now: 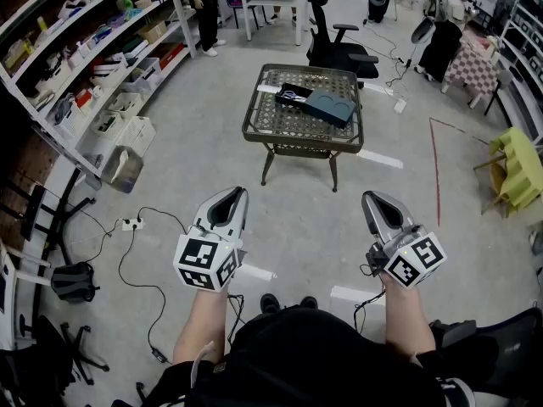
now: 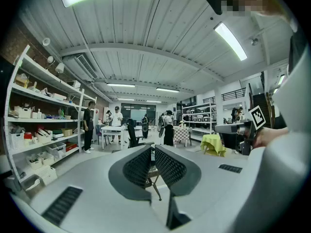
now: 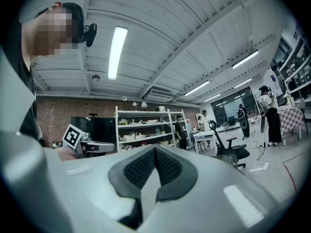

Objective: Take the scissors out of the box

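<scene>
A dark mesh-topped table [image 1: 338, 134] stands on the floor well ahead of me. On it lies an open black box [image 1: 293, 97] with scissors [image 1: 289, 96] inside, and the box's dark grey lid [image 1: 332, 107] rests beside it on the right. My left gripper [image 1: 237, 192] and right gripper [image 1: 372, 197] are held low in front of me, far short of the table. Both are shut with nothing in them, as the left gripper [image 2: 152, 148] and the right gripper [image 3: 155, 148] show in their own views. Part of the table [image 3: 228, 159] shows in the right gripper view.
A black office chair [image 1: 338, 45] stands behind the table. Shelving [image 1: 93, 53] with white bins [image 1: 127, 134] lines the left wall. A power strip with cables [image 1: 131, 224] lies on the floor at left. At right is a yellow seat [image 1: 516, 168]. A person [image 1: 204, 11] stands far back.
</scene>
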Demonstrator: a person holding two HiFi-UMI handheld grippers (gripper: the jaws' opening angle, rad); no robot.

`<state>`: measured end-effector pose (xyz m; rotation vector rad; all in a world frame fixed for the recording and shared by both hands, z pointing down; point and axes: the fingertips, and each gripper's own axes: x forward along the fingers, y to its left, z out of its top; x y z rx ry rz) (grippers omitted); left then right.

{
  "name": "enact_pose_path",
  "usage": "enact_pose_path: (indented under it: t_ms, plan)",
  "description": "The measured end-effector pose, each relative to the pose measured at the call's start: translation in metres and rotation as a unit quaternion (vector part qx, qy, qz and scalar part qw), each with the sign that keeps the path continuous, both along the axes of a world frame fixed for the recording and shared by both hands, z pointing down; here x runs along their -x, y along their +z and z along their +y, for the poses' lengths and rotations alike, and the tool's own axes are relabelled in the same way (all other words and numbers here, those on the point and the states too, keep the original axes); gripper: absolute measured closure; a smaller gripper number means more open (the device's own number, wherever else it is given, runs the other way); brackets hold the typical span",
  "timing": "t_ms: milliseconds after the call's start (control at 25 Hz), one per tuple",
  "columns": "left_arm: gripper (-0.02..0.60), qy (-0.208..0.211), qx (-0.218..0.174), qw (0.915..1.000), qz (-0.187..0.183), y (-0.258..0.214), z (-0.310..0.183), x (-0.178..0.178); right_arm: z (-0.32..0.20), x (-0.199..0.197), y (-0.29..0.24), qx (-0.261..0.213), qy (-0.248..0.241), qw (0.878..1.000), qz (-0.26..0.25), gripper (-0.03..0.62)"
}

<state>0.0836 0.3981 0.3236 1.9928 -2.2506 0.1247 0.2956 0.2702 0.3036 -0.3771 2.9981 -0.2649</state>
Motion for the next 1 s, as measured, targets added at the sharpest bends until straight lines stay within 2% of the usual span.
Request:
enact_pose_path:
  t_ms: [320,560,800,1000]
  plan:
    - [0.552,0.002,0.005,1.0000,0.003,0.003,-0.003,-0.008,-0.004,-0.007,0.000,0.000,0.002,1.000,-0.003,0.586]
    - [0.552,0.004,0.008,0.9999,0.006,0.004,-0.007,-0.016,-0.004,-0.013,0.003,0.025,-0.006,1.000,-0.012,0.585]
    - [0.554,0.000,0.015,0.9999,0.005,0.009,-0.015,-0.034,-0.018,-0.042,0.006,0.038,0.001,0.999,-0.026,0.585]
    - [0.555,0.001,0.012,0.9999,0.009,0.008,-0.023,-0.060,-0.020,-0.067,0.007,0.030,0.002,0.999,-0.023,0.583]
